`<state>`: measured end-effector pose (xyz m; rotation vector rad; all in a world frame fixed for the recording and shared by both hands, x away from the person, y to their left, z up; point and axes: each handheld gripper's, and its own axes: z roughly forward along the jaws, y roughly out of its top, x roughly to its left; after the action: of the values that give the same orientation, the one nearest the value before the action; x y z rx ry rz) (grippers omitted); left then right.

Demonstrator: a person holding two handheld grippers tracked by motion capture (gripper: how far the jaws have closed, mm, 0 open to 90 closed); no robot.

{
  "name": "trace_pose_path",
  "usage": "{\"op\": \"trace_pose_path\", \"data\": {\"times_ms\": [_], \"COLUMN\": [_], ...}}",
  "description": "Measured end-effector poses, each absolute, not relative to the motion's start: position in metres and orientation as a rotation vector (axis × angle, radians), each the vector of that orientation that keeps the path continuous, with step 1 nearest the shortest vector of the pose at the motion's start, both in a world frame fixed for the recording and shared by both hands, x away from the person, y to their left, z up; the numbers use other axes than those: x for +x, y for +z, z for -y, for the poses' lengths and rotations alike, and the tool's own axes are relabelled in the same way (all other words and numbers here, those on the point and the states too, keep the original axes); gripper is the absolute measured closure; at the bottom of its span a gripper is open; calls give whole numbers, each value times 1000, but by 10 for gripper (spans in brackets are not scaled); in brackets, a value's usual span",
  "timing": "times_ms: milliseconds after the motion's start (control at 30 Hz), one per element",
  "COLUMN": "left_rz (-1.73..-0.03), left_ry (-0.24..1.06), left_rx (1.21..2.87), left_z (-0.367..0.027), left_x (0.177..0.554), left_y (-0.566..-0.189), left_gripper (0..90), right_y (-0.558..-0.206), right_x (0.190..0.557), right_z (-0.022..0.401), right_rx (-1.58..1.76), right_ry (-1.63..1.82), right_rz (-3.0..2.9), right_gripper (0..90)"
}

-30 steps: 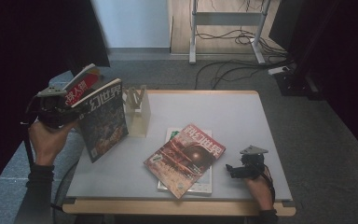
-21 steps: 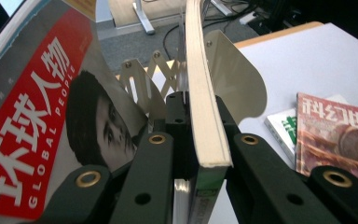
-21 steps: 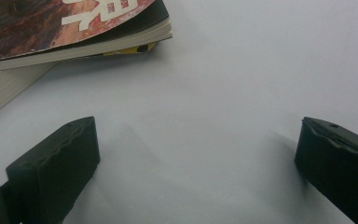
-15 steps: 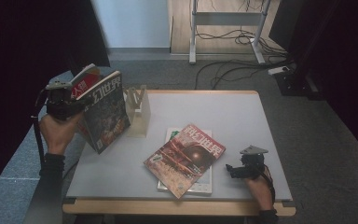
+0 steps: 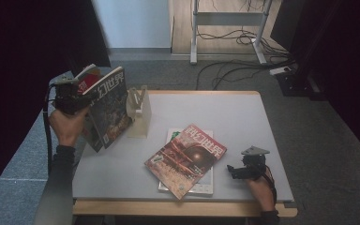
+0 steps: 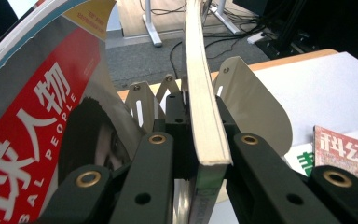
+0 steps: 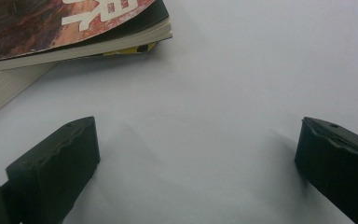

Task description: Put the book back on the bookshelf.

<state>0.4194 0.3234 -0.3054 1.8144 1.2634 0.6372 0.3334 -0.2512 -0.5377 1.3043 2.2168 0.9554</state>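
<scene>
left gripper [image 5: 77,96] clamps a dark-covered magazine [image 5: 110,110] by its pale page edge; right gripper [image 5: 236,169] gapes wide, empty.

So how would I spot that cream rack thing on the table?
Start at the grey table and go to its far left corner. The cream metal file rack stands there upright, with rounded dividers, beside the magazine that the left gripper holds; the other magazines lie flat.
</scene>
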Motion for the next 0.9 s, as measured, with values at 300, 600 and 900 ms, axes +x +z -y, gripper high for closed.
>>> {"op": "trace_pose_path", "data": {"times_ms": [300,600,900], "left_rz": [-1256,-1252,-1263], "left_ry": [652,588,542], "left_rx": [1794,1846,1915], "left_z": [-318,-328,-328], "left_x": [430,430,429], "left_y": [-316,-319,-319], "left_gripper": [827,822,808], "right_y": [-538,-538,-538], "right_x": [333,334,333], "right_z": [251,251,251], "right_rx": [1303,1303,1303], "right_ry": [955,955,955], "right_rz": [-2217,-2220,-2218], "right_gripper": [0,0,0]}}
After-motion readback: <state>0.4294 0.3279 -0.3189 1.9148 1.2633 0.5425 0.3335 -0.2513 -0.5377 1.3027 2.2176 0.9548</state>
